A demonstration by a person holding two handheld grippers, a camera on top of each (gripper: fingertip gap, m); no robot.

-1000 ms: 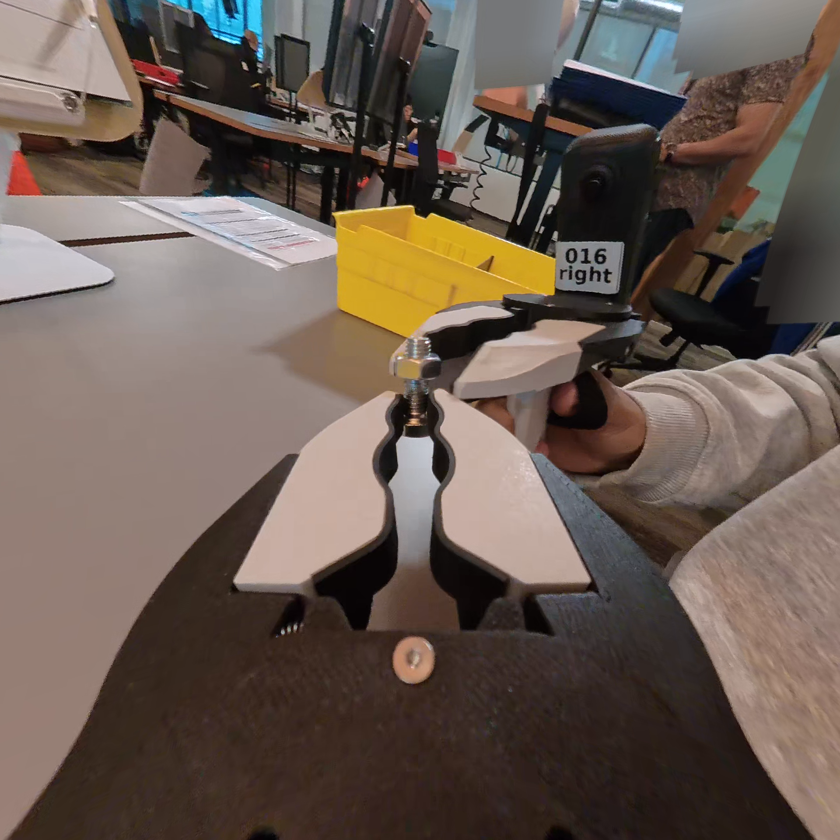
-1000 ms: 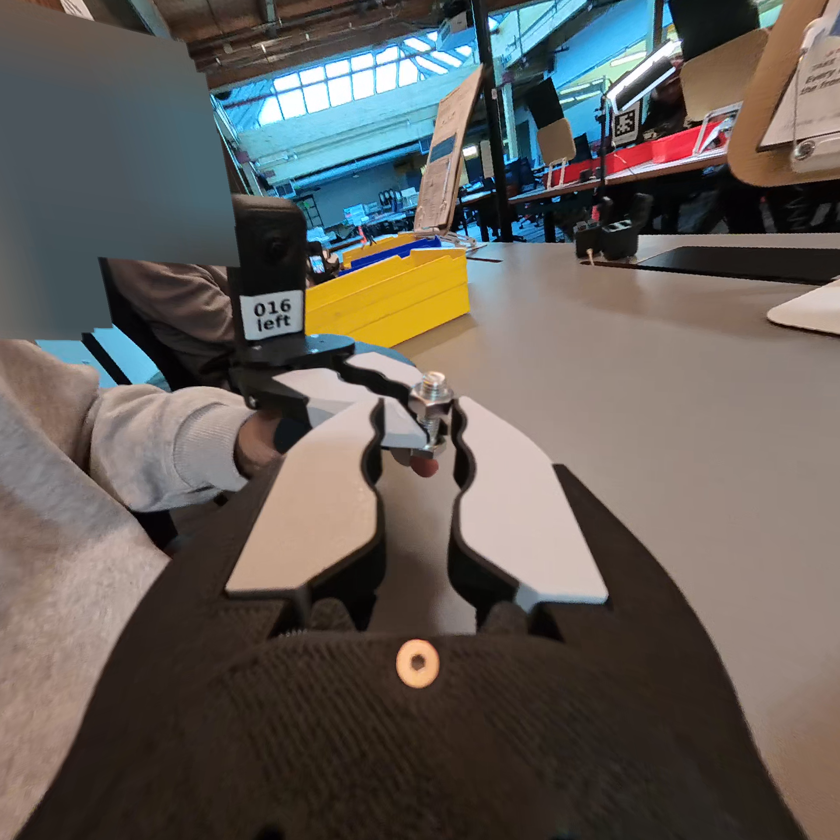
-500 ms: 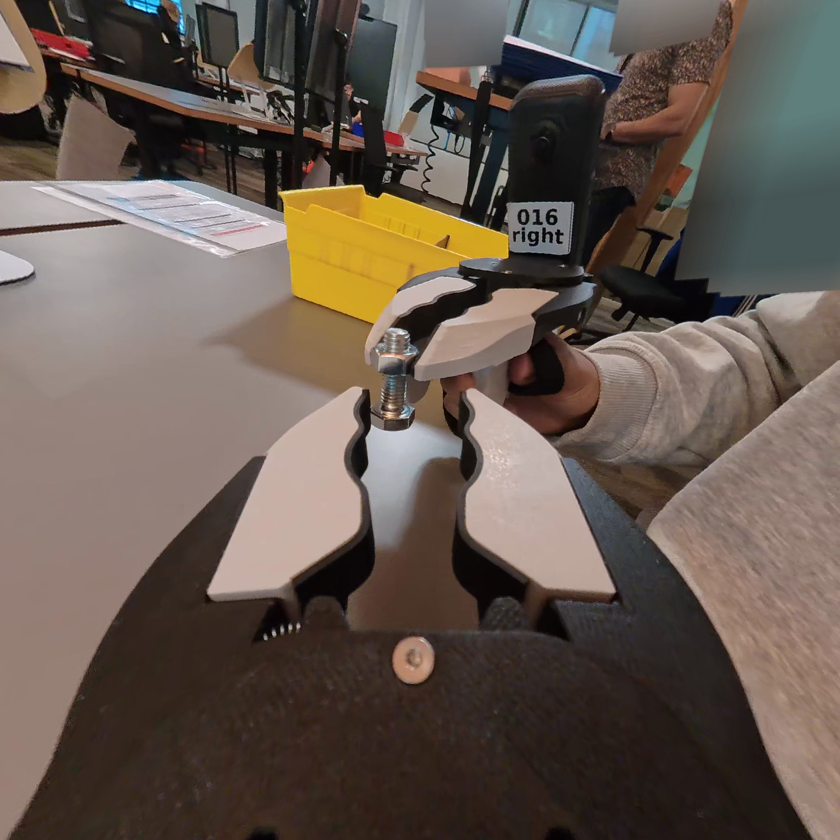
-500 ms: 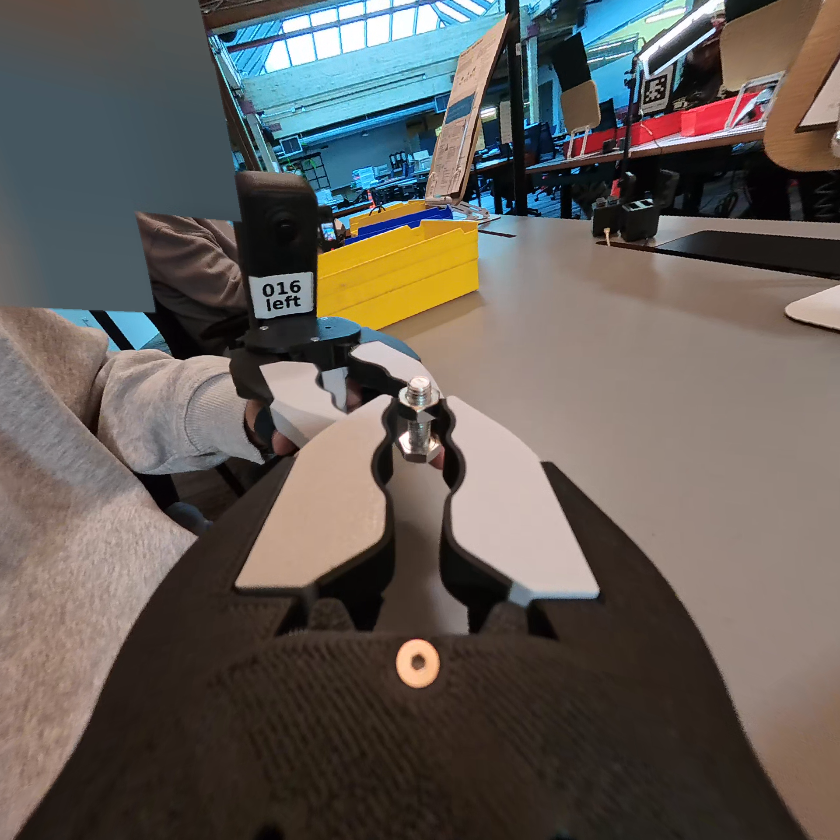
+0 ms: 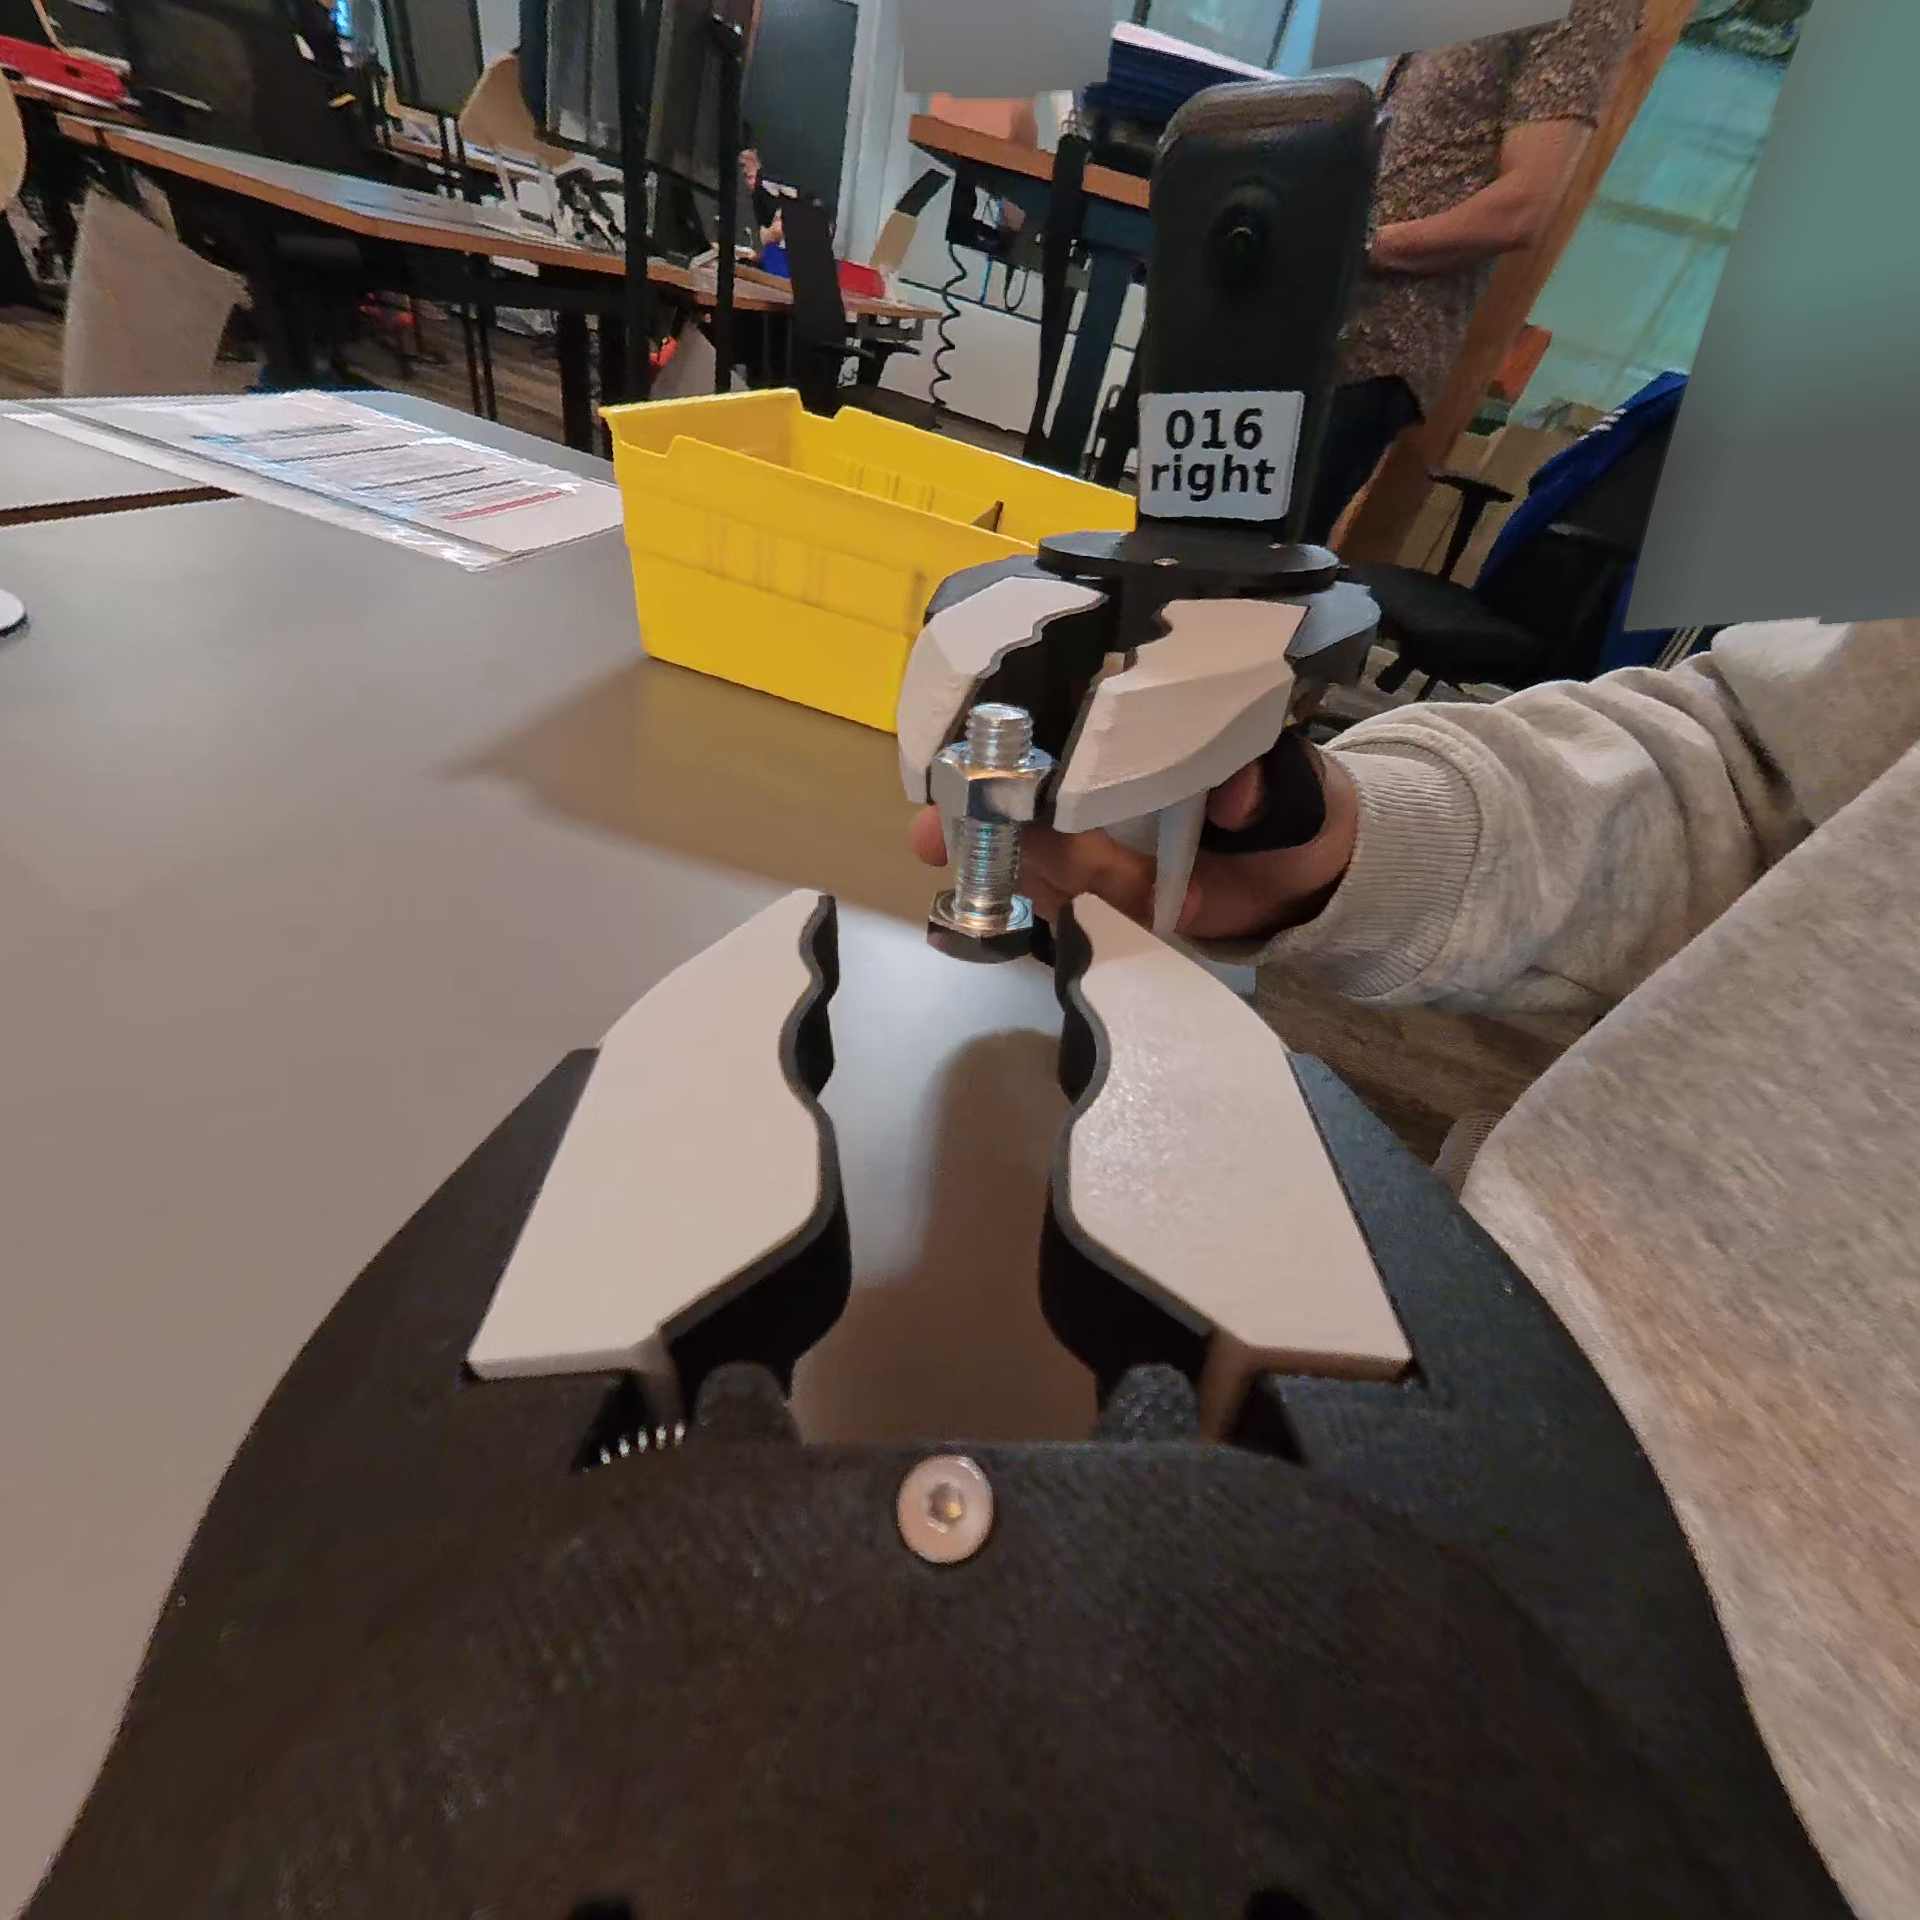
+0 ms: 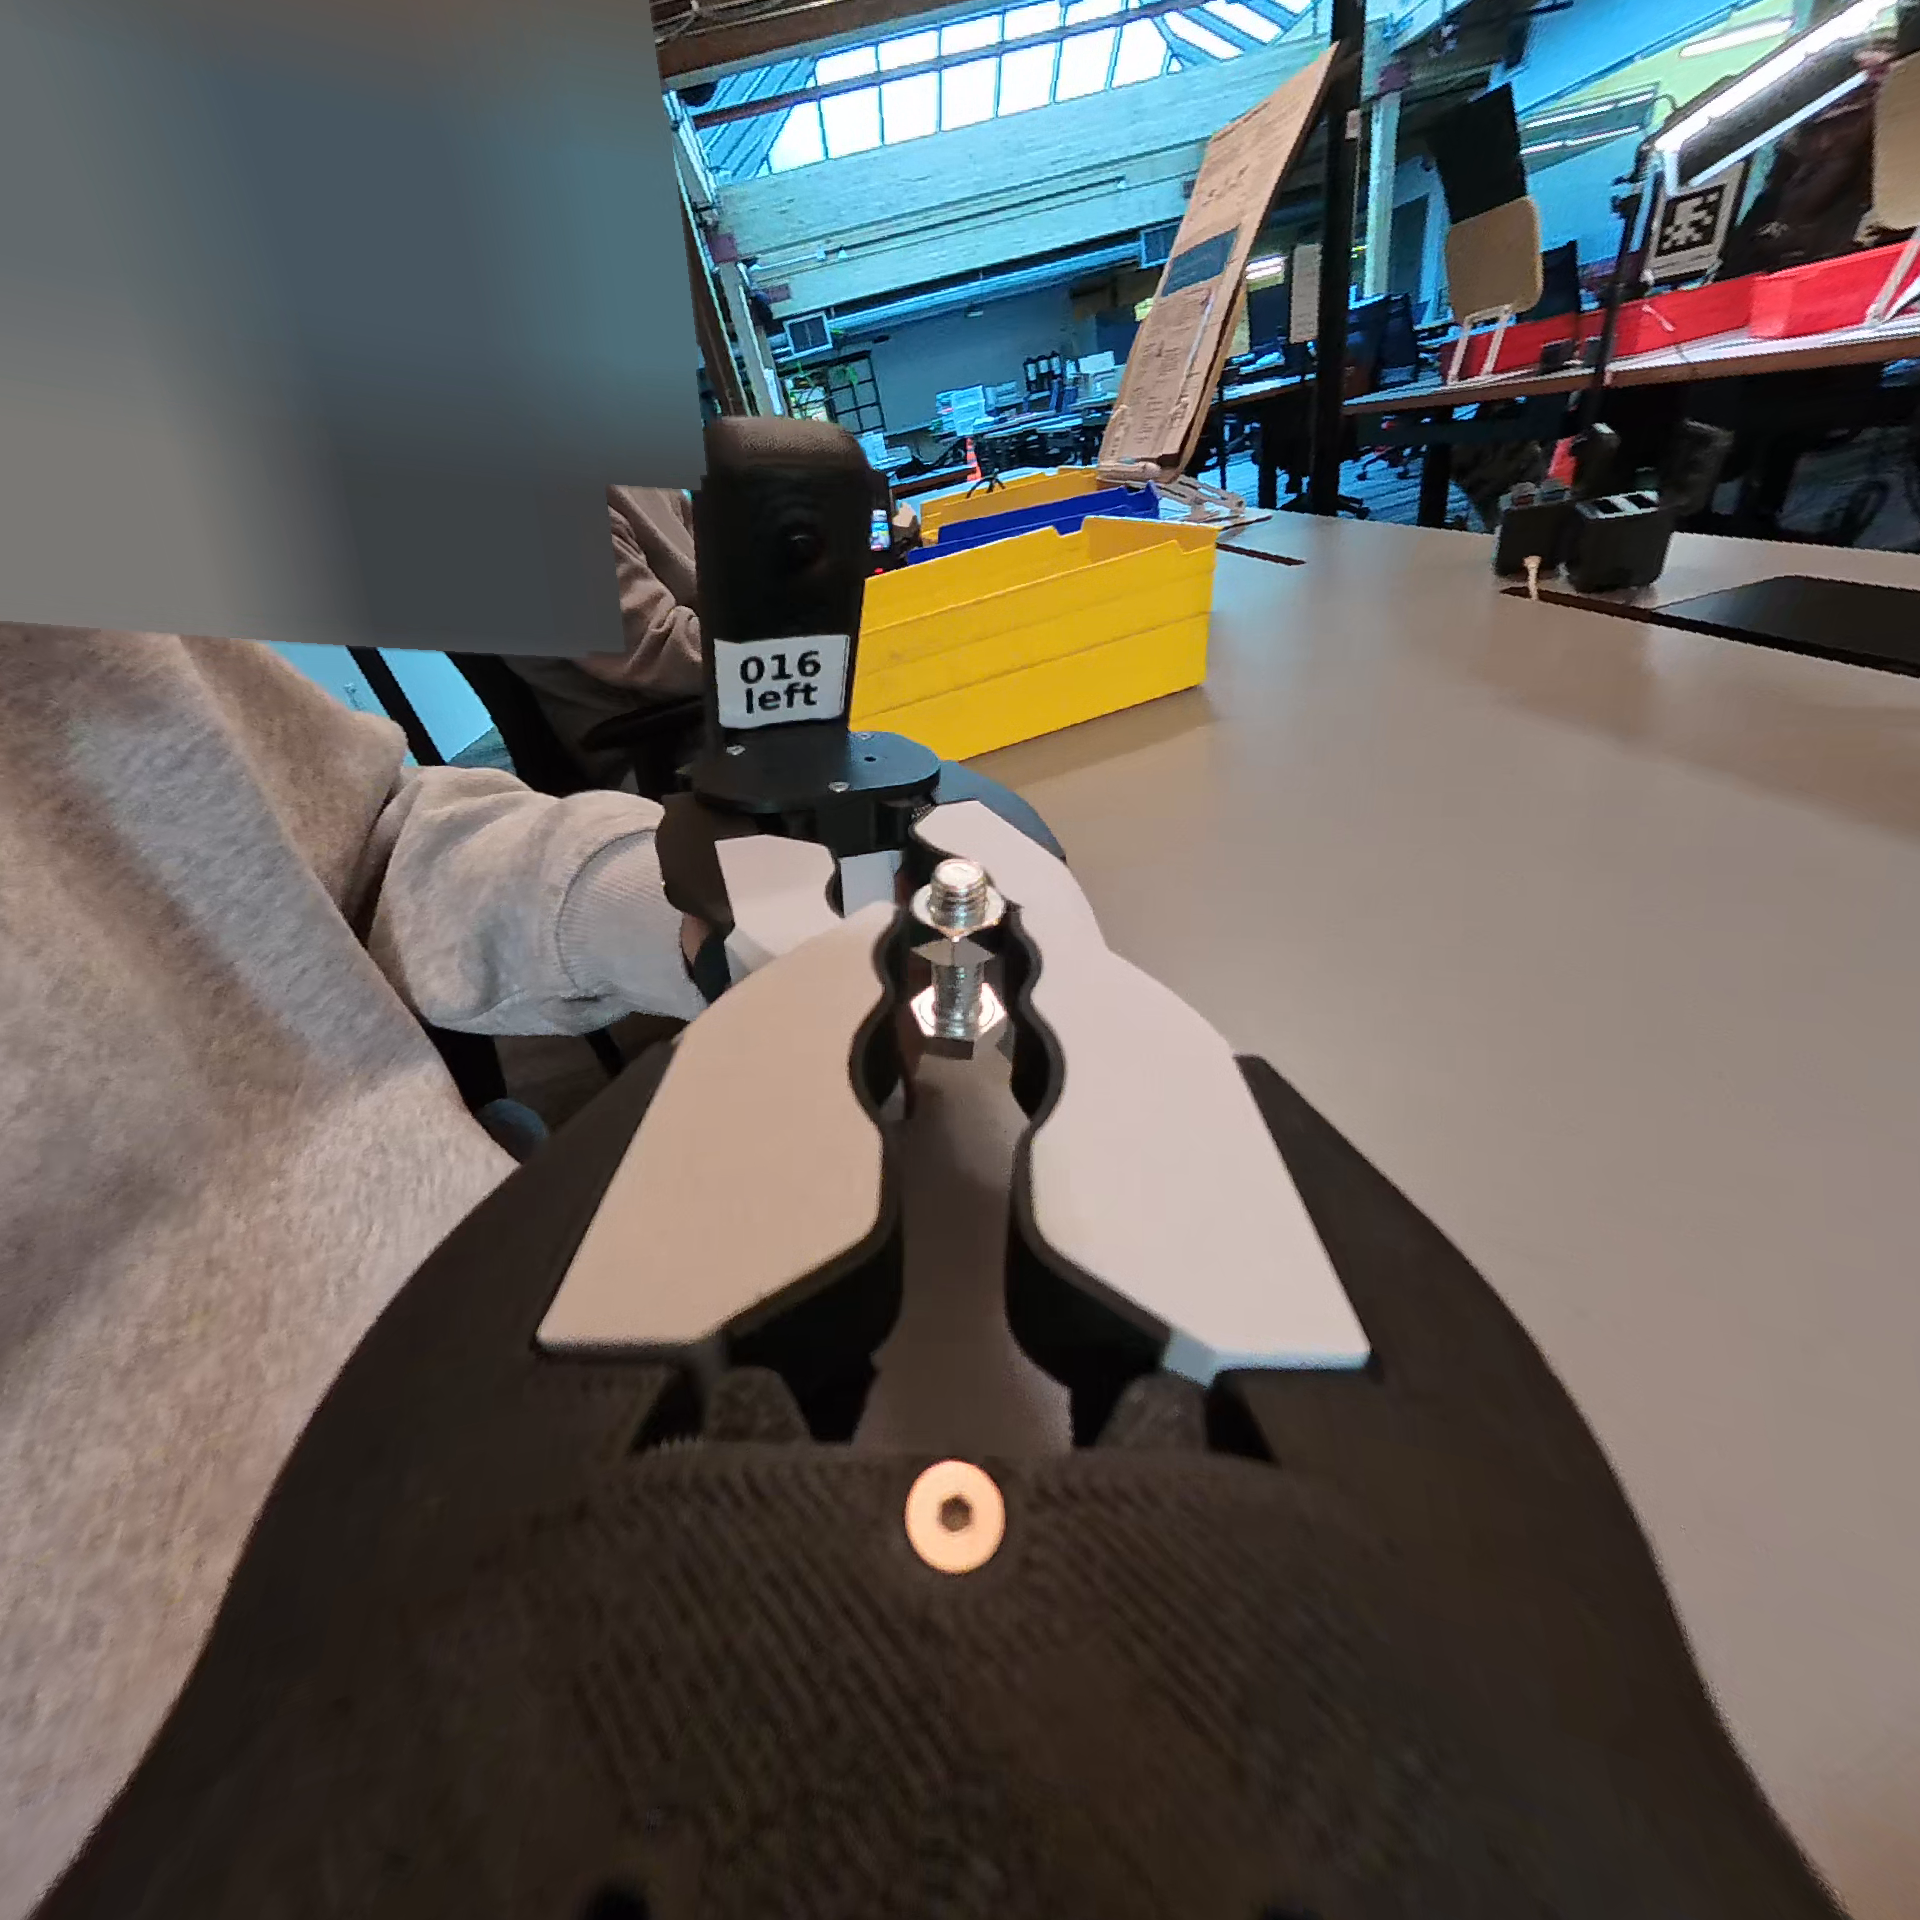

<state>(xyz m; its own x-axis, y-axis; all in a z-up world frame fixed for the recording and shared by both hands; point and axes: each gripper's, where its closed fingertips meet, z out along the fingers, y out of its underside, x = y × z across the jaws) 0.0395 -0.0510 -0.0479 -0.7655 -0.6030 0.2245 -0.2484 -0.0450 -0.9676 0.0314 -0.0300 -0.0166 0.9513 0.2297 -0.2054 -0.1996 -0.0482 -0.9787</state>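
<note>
Right gripper (image 6: 951, 940): fingers pressed onto the hex nut (image 5: 987, 777) threaded on an upright steel bolt (image 5: 982, 831), head downward, carried clear above the grey table (image 5: 312, 831); a person's hand (image 5: 1236, 862) in a grey sleeve grips its handle. Left gripper (image 5: 940, 940): fingers spread, nothing between them, the bolt head just beyond its tips at 12 o'clock. Yellow bin (image 5: 831, 582): on the table at 11 o'clock from the bolt in the left wrist view, well apart.

yellow bin (image 5: 790, 582) on grey table (image 5: 260, 831), laminated sheet (image 5: 343, 468)
</note>
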